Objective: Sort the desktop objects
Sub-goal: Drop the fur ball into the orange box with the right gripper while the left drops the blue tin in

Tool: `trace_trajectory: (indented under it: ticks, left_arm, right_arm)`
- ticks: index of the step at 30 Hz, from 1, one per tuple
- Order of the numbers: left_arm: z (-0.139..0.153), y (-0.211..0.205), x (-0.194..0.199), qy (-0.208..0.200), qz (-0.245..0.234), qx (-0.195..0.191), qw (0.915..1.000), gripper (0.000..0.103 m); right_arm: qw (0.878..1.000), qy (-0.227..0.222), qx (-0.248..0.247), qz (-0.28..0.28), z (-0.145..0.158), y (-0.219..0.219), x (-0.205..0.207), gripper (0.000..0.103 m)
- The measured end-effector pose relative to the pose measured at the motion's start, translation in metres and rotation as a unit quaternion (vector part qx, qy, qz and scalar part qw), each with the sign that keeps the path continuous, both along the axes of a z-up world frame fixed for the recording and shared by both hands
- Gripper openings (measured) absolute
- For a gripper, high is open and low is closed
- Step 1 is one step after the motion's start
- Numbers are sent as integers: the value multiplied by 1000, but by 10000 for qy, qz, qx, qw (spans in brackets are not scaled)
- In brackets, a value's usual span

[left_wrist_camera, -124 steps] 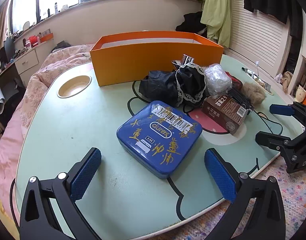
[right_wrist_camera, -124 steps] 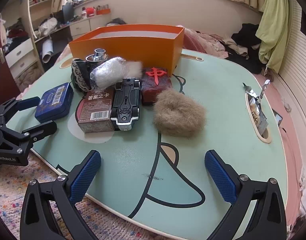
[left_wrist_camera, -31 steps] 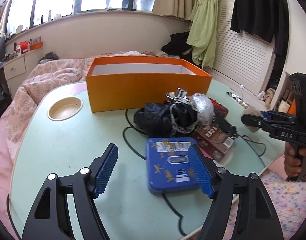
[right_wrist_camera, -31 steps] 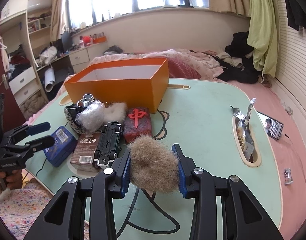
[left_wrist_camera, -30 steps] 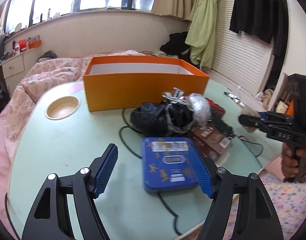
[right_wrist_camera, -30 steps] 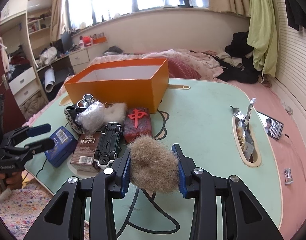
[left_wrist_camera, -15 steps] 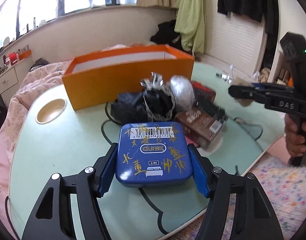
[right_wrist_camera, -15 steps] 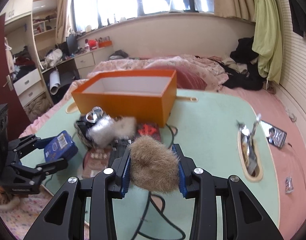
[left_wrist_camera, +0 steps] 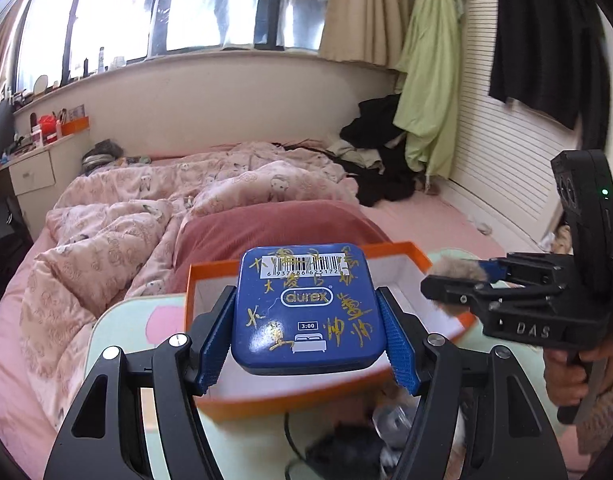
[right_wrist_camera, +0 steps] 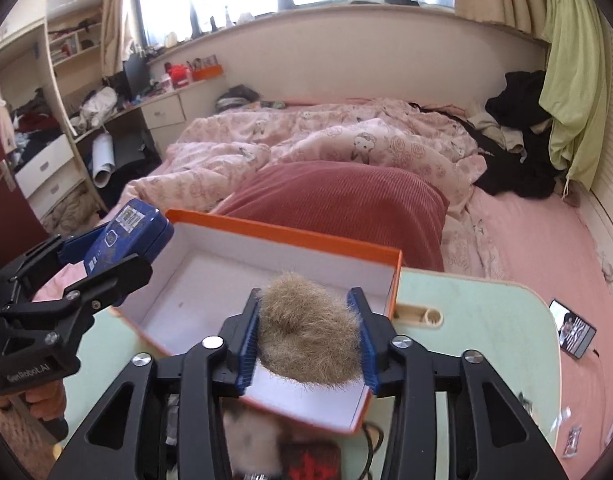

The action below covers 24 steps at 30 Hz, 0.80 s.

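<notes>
A blue tin [left_wrist_camera: 306, 308] with gold writing hangs over the near left part of the open orange box [left_wrist_camera: 210, 270], my left gripper [left_wrist_camera: 304, 292] shut on its sides. The right wrist view shows the same tin [right_wrist_camera: 126, 228] at the box's left corner. A tan fur ball [right_wrist_camera: 308, 340] sits between the blue pads of my right gripper [right_wrist_camera: 305, 296], above the box's [right_wrist_camera: 290, 236] near right end. Those jaws are opening, and the pads still touch the fur. The box's white floor is bare.
The box stands on a pale green table [right_wrist_camera: 486, 320] pushed against a bed with a pink quilt. Below the grippers lie a red block [right_wrist_camera: 310, 460], white fluff [right_wrist_camera: 250, 440] and a black bundle [left_wrist_camera: 346, 456]. A phone [right_wrist_camera: 576, 334] lies beside the table's right edge.
Both grippers rose and travelled forward from the table's near side to above the orange box, the left with the tin, the right with the fur ball.
</notes>
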<state>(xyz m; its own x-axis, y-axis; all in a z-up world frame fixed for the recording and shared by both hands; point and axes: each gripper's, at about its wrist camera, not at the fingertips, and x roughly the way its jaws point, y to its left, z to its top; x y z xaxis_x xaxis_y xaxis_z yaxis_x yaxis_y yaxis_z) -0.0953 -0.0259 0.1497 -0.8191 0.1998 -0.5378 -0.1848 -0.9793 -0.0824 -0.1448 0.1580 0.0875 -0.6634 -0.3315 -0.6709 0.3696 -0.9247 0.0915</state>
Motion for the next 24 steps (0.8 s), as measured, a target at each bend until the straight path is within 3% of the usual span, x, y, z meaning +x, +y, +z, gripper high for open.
trace_trajectory:
  ticks: [1,4,6,13,19,24]
  left_arm:
    - [-2,-1,-5,-37,133,-1,9999,68]
    - [-1,-6,0,68,237,187,9995,70]
    - [5,-9,15,159,160,250,9994,78]
    - [3,-5,89,150,-129,51,9998,80]
    - [-42,12,138,-361,-284,-14,9989,80]
    - [-74,18,145,-684,-124,-133,9975,80]
  right_arm:
    - [9998,33,106,-139,0,-2,-5,65]
    - [9989,393,118,-248,8,-1,5,73]
    - [9980,565,28,-293,13,6,23,81]
    - [9969,692,-320,-202,11,32,100,88]
    - [9994,296,45,-144,-27,47,152,88]
    - [9994,56,287,-191,-59,63,180,88]
